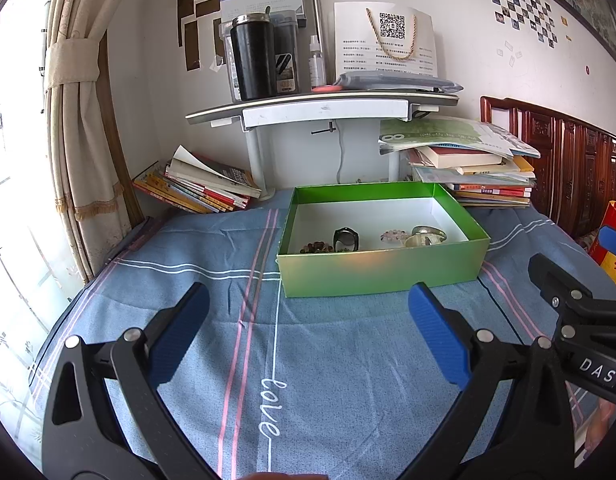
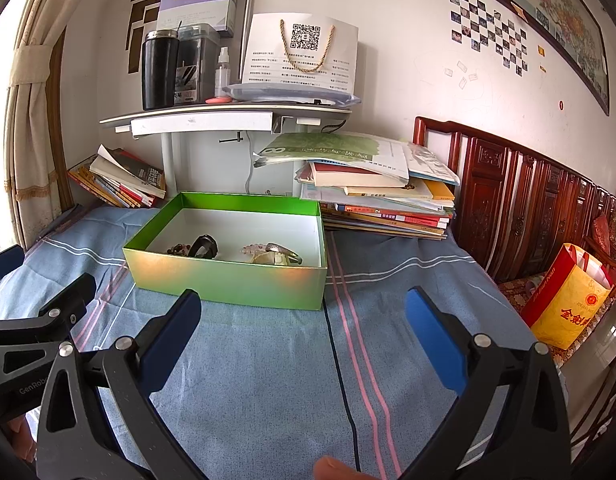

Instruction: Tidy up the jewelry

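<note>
Left wrist view is showing the left tool [image 1: 308,320] hovering above a blue cloth [image 1: 328,360] with its blue fingers [image 1: 179,336] standing wide apart and gripping nothing. A green box [image 1: 382,268] is sitting on the cloth just beyond the fingertips, open at the top, white inside. Jewelry is lying along the box's near wall: a brown bead bracelet [image 1: 316,247] at the left, a dark ring [image 1: 346,239] standing beside it, then a pale pink bead bracelet [image 1: 394,236] and a silver bangle [image 1: 428,234] to the right. The right tool is poking into this view at the right edge, close beside the left one. From the right wrist view, the right tool [image 2: 299,320] is likewise hanging over the cloth with its fingers [image 2: 436,340] spread and empty, the box [image 2: 227,276] lying ahead and a little to the left, the same pieces clustered against its front wall. Behind the box, stacks of books [image 2: 380,196] are leaning and piling under a small shelf [image 2: 223,114] that is carrying a black flask [image 2: 159,70] and a spray bottle [image 2: 223,72]. A carved wooden headboard [image 2: 520,208] is running along the right, with a red and yellow bag [image 2: 568,300] resting below it.
</note>
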